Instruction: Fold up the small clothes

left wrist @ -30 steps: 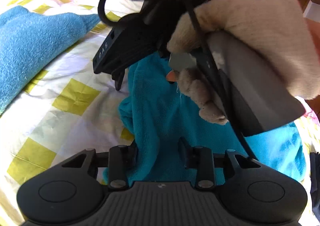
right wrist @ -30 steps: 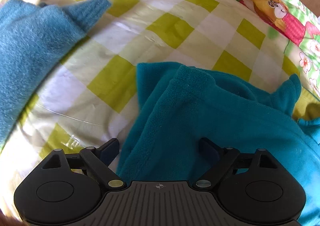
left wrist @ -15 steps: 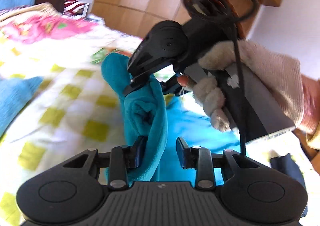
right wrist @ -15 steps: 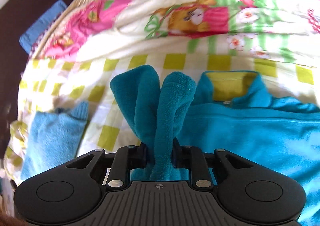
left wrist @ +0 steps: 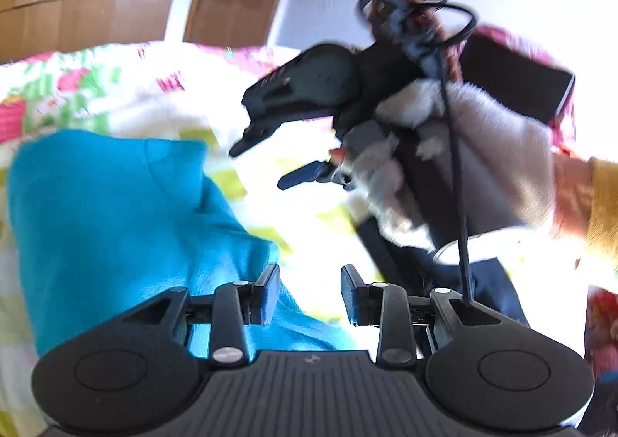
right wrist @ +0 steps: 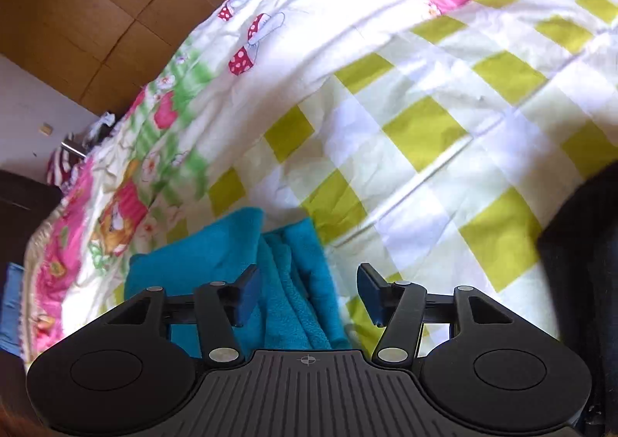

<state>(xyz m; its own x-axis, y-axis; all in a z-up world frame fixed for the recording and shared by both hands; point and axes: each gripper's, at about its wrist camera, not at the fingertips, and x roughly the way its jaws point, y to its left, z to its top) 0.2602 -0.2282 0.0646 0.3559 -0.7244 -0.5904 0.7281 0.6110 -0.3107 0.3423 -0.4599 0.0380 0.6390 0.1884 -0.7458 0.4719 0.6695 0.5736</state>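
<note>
The left gripper (left wrist: pixel 310 288) is open, its jaws spread with nothing between them. The teal fleece (left wrist: pixel 116 213) lies on the quilt (left wrist: pixel 301 201), to the left of and below this gripper; its near edge runs under the left finger (left wrist: pixel 266 292) but is not clamped. Ahead and to the right of the left gripper, the right gripper (left wrist: pixel 270 162) is held in the air by a gloved hand (left wrist: pixel 455 151), its jaws apart and empty; a black cable (left wrist: pixel 457 182) hangs down past the hand. In the right wrist view, the right gripper (right wrist: pixel 307 292) is likewise open. The fleece (right wrist: pixel 247 263) sits bunched in folds just below and left of its jaws, passing beneath the left finger (right wrist: pixel 247 294) and part of the gap; whether fabric touches that finger cannot be determined. The checked quilt (right wrist: pixel 425 128) extends ahead and to the right of the gripper. A dark garment (right wrist: pixel 579 263) lies at the right edge.
</note>
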